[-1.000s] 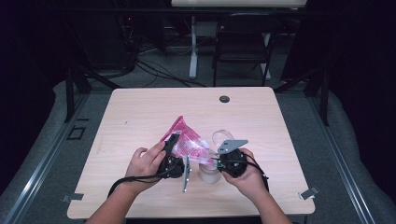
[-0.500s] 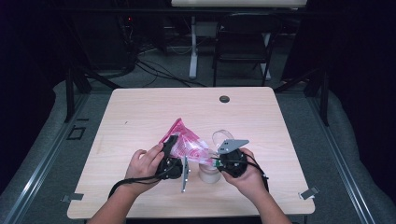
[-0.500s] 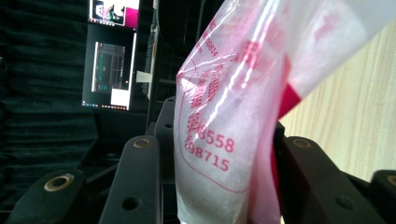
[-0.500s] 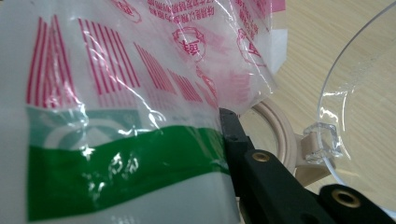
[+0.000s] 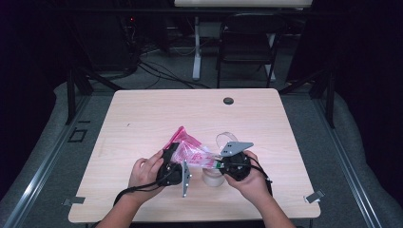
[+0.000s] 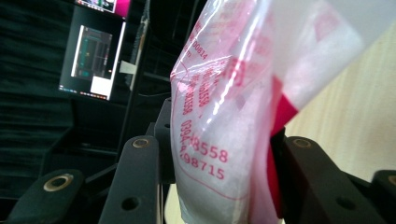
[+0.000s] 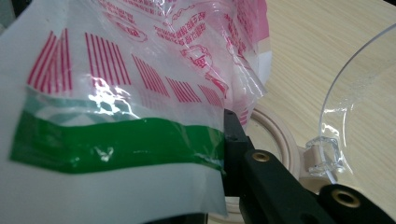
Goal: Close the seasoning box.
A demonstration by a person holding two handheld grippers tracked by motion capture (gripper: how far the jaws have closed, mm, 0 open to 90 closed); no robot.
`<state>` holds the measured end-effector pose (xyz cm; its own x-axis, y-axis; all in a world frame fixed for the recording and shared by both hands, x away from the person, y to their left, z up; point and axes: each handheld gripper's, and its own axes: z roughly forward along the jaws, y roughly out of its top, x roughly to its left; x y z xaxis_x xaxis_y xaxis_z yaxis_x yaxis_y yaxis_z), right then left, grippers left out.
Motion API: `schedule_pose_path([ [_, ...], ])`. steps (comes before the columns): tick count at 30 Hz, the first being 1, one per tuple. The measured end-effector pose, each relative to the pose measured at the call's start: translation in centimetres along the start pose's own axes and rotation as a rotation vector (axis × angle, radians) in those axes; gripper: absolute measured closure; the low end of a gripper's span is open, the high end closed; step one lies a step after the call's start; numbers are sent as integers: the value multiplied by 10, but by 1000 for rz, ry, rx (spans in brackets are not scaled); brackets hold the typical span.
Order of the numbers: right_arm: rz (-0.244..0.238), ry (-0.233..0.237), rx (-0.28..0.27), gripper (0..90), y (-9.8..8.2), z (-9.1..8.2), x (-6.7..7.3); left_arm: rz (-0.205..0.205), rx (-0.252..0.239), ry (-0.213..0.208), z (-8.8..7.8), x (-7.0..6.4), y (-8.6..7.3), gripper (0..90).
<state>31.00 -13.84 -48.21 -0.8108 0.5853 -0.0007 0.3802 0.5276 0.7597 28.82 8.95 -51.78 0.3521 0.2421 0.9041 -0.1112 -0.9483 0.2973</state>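
Bag [image 5: 190, 151]: we clamp it in both grippers' jaws, left [image 5: 177, 153] and right [image 5: 216, 164], above the jar [image 5: 212, 176]; tilting off-centre risks spillage.

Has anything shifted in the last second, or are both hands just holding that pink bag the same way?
Hardly anything. The left claw stays clamped around the pink plastic bag, and the right claw still pinches its other end above the open container. The bag may have sagged slightly towards the container, but that is too slight to be sure. The container's clear lid stands tipped back as before, and the table is unchanged.
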Motion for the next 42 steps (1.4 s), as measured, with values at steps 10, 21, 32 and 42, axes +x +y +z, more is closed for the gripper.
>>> schedule_pose_path([
  [10,2,2,-17,900,1,1,2,-84,0,-41,1,-9,-6,633],
  [21,-3,-5,-27,900,2,1,2,-130,-2,-98,4,-17,-7,657],
  [32,-6,-7,-45,900,4,2,5,-224,-14,-178,11,-20,-13,664],
  [42,-18,-1,-52,887,6,3,6,-291,-8,-247,19,-24,-16,671],
])
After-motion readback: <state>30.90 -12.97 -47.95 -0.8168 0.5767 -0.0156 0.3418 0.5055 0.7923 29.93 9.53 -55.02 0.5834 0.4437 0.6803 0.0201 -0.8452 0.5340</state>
